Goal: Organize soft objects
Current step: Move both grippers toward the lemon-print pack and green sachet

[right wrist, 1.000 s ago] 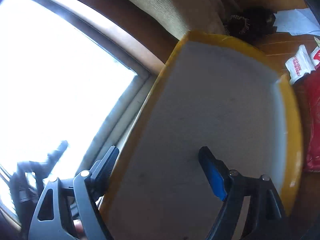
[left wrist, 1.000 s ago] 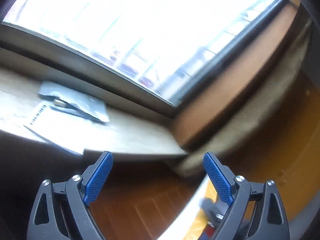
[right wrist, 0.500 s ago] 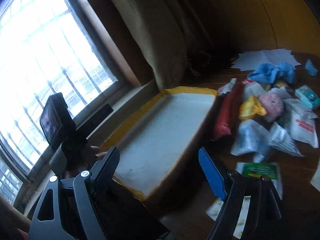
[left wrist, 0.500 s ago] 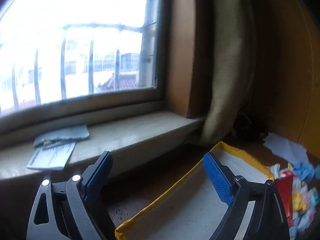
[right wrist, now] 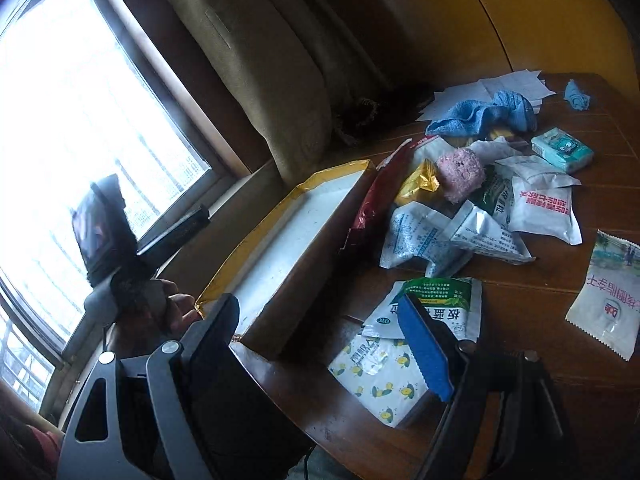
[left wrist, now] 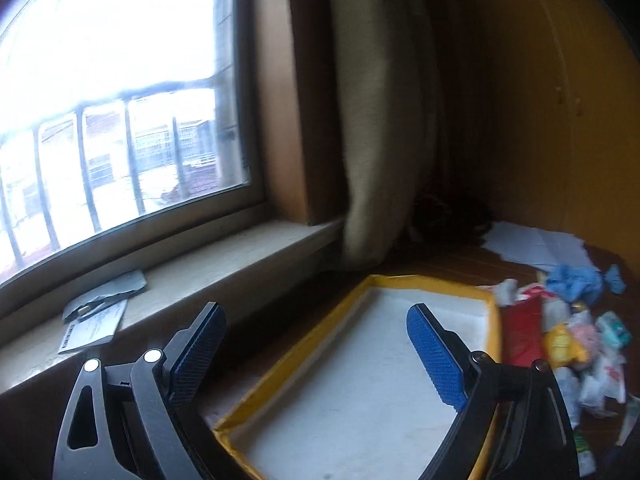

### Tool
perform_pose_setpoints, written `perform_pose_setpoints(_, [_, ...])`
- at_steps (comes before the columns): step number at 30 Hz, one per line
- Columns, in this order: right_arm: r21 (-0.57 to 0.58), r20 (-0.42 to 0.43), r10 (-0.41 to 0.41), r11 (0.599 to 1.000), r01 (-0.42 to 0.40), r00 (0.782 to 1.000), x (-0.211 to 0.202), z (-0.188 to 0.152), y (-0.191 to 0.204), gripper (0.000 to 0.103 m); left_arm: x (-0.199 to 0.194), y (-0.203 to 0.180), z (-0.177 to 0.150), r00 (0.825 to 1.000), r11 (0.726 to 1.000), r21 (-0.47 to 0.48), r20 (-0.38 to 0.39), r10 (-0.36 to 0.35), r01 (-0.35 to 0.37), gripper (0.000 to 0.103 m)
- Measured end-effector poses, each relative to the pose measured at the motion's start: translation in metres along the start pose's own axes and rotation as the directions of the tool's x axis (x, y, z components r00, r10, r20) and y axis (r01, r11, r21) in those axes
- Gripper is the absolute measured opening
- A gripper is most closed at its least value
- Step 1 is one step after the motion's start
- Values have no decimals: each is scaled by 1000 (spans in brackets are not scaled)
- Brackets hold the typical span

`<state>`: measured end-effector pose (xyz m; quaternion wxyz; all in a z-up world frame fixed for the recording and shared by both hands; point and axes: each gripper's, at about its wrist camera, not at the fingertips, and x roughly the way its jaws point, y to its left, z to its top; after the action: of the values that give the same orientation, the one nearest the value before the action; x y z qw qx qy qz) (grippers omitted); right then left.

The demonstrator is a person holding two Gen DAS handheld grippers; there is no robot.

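Observation:
A shallow tray [left wrist: 352, 396] with a yellow rim and bare white floor lies on the wooden table under the window. My left gripper [left wrist: 316, 320] hovers over its near end, open and holding nothing. To the tray's right sits a pile of soft things: a blue cloth [right wrist: 484, 114], a pink plush lump [right wrist: 460, 172], a red packet [right wrist: 372, 208], a gold packet [right wrist: 418, 182] and white sachets [right wrist: 544, 208]. My right gripper [right wrist: 320, 312] is open and holds nothing, above the table's near edge beside the tray [right wrist: 296, 232]. A green-and-white sachet [right wrist: 436, 304] and a lemon-print tissue pack [right wrist: 380, 376] lie just beyond its right finger.
A beige curtain [left wrist: 380, 120] hangs at the tray's far end, with loose papers [left wrist: 536, 244] behind the pile. Papers [left wrist: 96, 316] lie on the window sill. A teal tissue pack [right wrist: 562, 150] and a printed packet [right wrist: 608, 304] lie further right. A hand [right wrist: 168, 304] grips the left tool.
Both views have swung away from the bright window toward the table. The left view has rolled level. The tray and the pile of packets have come into sight.

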<state>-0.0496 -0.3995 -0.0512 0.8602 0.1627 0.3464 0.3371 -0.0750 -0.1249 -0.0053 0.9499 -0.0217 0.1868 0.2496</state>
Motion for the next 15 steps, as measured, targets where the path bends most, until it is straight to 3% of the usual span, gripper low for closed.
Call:
perform_pose_setpoints(3, [27,-11,9,1000,-9,1000,-3,-5,-7,81,-25,-45,-11,980,977,95,-65,-187,193,100])
perform_pose_setpoints(6, [39,-8,-21,999,22,1000,-7,-12,-12,81,-32,-80,-22,947,937,169,-157,-281,306,100])
perform_pose_setpoints(10, [51,-5,-34,998,34,999,-15,-18,-21,81,-35,-110,-28,907,900,186,-239,-347,393,100])
perform_pose_setpoints(15, [75,-49,-41,996,44,998,-9,-25,-33,81,-25,-106,-27,869,883,143,-305,-390,447,100])
